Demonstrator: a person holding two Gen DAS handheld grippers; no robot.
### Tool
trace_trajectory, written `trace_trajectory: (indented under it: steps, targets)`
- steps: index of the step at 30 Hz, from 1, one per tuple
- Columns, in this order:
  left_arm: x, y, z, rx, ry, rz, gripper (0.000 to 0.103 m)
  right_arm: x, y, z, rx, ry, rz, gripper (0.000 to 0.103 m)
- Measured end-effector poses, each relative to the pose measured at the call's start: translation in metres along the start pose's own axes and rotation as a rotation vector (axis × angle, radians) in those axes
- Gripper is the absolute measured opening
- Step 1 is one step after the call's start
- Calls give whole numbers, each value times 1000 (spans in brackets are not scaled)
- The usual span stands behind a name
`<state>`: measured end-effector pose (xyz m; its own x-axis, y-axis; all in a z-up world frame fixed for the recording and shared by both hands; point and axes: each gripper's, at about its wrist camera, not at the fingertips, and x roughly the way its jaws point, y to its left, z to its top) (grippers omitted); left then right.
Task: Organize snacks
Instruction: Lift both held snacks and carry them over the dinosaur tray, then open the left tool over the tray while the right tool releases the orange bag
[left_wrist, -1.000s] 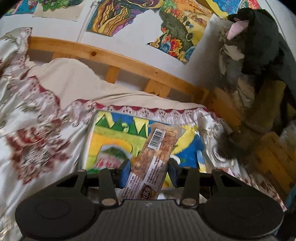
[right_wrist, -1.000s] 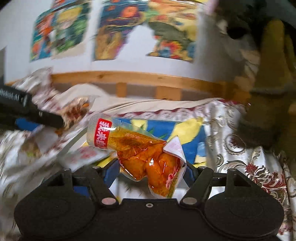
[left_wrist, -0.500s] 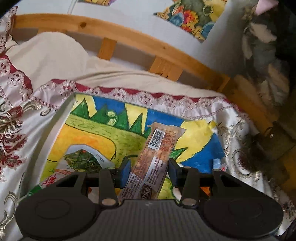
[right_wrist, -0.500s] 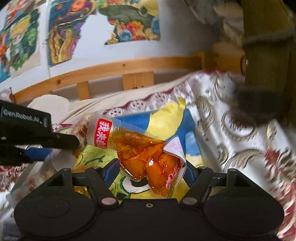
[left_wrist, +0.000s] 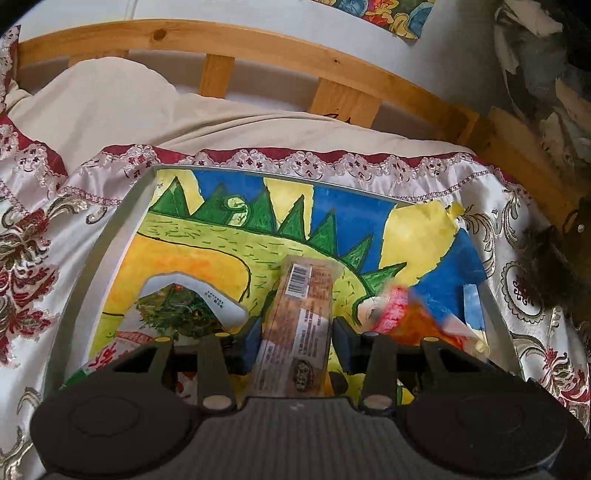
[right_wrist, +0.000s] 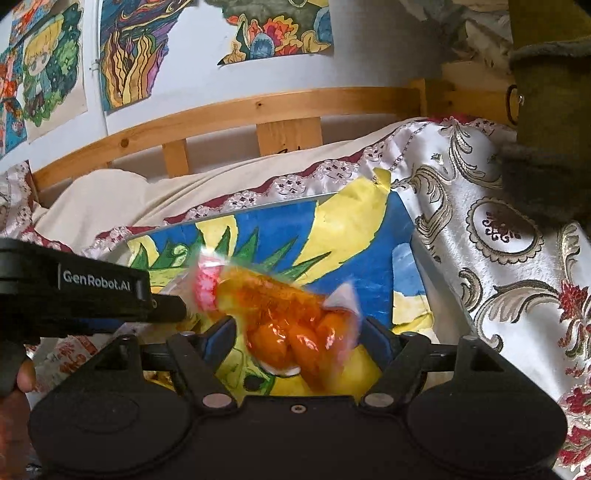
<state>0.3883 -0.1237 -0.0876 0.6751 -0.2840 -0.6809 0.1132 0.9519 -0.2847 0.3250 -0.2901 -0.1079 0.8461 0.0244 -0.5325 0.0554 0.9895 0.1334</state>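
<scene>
The left tongs (left_wrist: 295, 341) are clenched on a long brown snack bar in a clear wrapper (left_wrist: 299, 325) (barcode end pointing away), held over a shallow grey tray lined with a painted blue, yellow and green picture (left_wrist: 122, 236) on the bed. The right tongs (right_wrist: 299, 343) are seen spread wide; a blurred orange snack pouch with a red label (right_wrist: 280, 317) lies between the fingers, untouched. A white-edged packet of green vegetable snack (left_wrist: 184, 302) rests in the tray at left.
</scene>
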Motion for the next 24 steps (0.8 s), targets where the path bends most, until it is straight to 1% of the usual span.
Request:
trace_trajectory:
  steps: [1,3,4,6,8,10,12,14,16,19,22,24]
  targets:
    - [-3,0,0,-4,-3,4,53,-1,0,0,2,-1,10,83]
    - [-10,1,1,-18,-11,5,60,-4,1,1,-3,-6,13,88]
    - [-14,2,2,-26,-19,4,63,-7,1,1,-5,-13,7,93]
    - [-23,5,4,-35,-33,0,66,-13,-1,2,10,-28,-4,95]
    - [-37,7,5,-36,-67,13,70,-20,-5,3,44,-40,-12,99]
    - [-54,9,5,-29,-122,29,78,-30,-10,5,79,-60,-22,100]
    - [-71,9,3,-14,-179,51,82,-43,-13,7,107,-87,-30,101]
    - [-94,7,-2,14,-249,86,86,-57,-14,10,109,-113,-43,102]
    - [-116,7,-10,58,-313,111,94,-75,-12,11,85,-147,-55,102]
    - [-144,7,-20,117,-375,143,100,-104,-7,13,50,-200,-94,102]
    - [-172,11,-30,142,-410,143,102,-135,-2,12,30,-246,-97,102]
    - [-190,14,-38,142,-430,136,102,-155,4,10,-10,-278,-100,102]
